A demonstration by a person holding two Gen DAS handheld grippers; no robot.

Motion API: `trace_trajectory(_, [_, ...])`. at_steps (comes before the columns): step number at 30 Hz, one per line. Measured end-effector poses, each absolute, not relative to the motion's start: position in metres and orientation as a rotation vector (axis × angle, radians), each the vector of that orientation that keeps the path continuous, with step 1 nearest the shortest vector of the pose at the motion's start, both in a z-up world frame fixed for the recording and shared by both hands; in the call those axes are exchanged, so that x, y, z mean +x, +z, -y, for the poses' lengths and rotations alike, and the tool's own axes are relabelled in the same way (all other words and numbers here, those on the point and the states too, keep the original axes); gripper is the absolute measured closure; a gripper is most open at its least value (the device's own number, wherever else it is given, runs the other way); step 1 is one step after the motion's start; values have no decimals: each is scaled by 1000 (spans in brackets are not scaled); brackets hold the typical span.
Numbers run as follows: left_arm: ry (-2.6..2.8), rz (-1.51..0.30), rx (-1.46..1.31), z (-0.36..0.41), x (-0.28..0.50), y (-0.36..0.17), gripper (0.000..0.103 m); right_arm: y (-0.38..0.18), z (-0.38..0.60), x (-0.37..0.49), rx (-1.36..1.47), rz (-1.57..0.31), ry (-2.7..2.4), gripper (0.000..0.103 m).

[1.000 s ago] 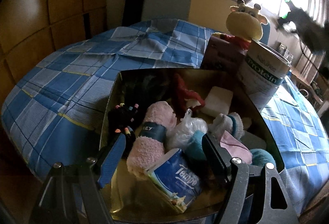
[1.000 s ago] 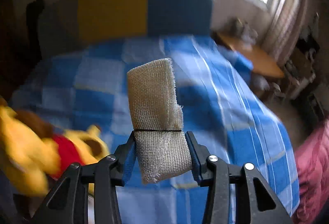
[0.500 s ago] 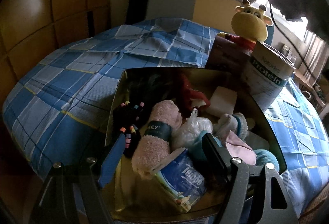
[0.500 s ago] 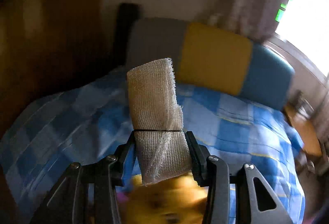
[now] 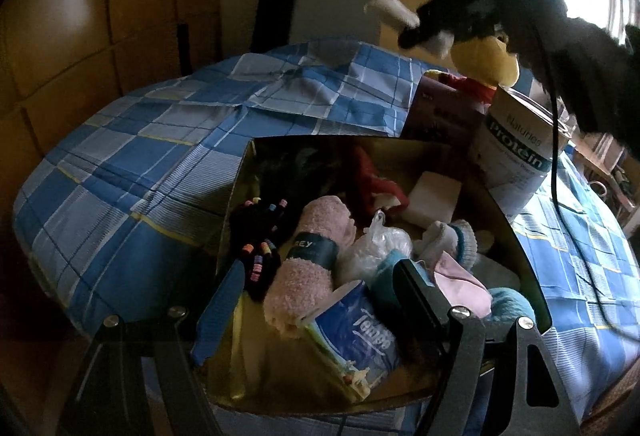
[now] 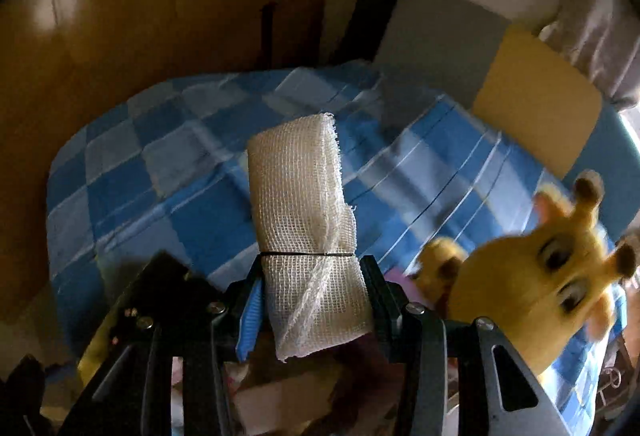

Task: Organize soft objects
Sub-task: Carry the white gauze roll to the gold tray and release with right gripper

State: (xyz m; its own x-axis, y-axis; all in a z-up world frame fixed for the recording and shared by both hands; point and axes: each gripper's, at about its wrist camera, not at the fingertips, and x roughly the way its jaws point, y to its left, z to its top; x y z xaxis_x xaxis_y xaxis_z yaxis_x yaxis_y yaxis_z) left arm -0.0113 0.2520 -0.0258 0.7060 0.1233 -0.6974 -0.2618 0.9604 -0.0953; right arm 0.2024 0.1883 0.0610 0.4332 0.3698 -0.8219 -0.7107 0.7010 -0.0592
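1. Swinging across the bed, the right gripper [image 6: 310, 292] has turned from the window side toward the wooden wall, and the yellow giraffe plush [image 6: 536, 276] now sits at the right of its view rather than under it. In the left wrist view it has come further over the box.
2. At the left, the left gripper [image 5: 320, 300] hangs over the near end of the gold cardboard box [image 5: 240, 195], fingers spread wide with nothing between them; I judge it waits clear so the other hand can drop in.
3. Inside the box, left to right: black hair ties with coloured beads [image 5: 260, 232], a rolled pink towel [image 5: 308, 256], a Tempo tissue pack [image 5: 360, 336], a clear plastic bag [image 5: 380, 244] and a white sponge block [image 5: 434, 195]. The soft things are gathered there.
4. Beyond the box's far right corner stand a maroon box [image 5: 444, 111] and a protein tub [image 5: 520, 155] on the blue checked bedspread [image 5: 140, 155].
5. Right gripper again: its fingers are narrowed on a folded gauze bandage [image 6: 304, 203], pinched at the lower end below its thin band, so most of it stands upright. It looks bound for the box.
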Motion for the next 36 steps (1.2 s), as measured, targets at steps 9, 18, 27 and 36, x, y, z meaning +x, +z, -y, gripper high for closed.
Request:
trace_trajectory(9, [215,-746,-188,-248,-19,-22,26,17,-178,159,-409,-992,749,58])
trace_trajectory(18, [210,-740,-180,-243,-26,-21,25,-12,-170,122,-369,-1054,762,58])
trace_trajectory(27, [205,-740,-184,-239,-29,-22,25,-31,-151,93,-347,-1078,734,58])
trace_trajectory(36, [247,-753,-214,-250,-28,-29,23,-34,-126,68,-310,-1077,700,58])
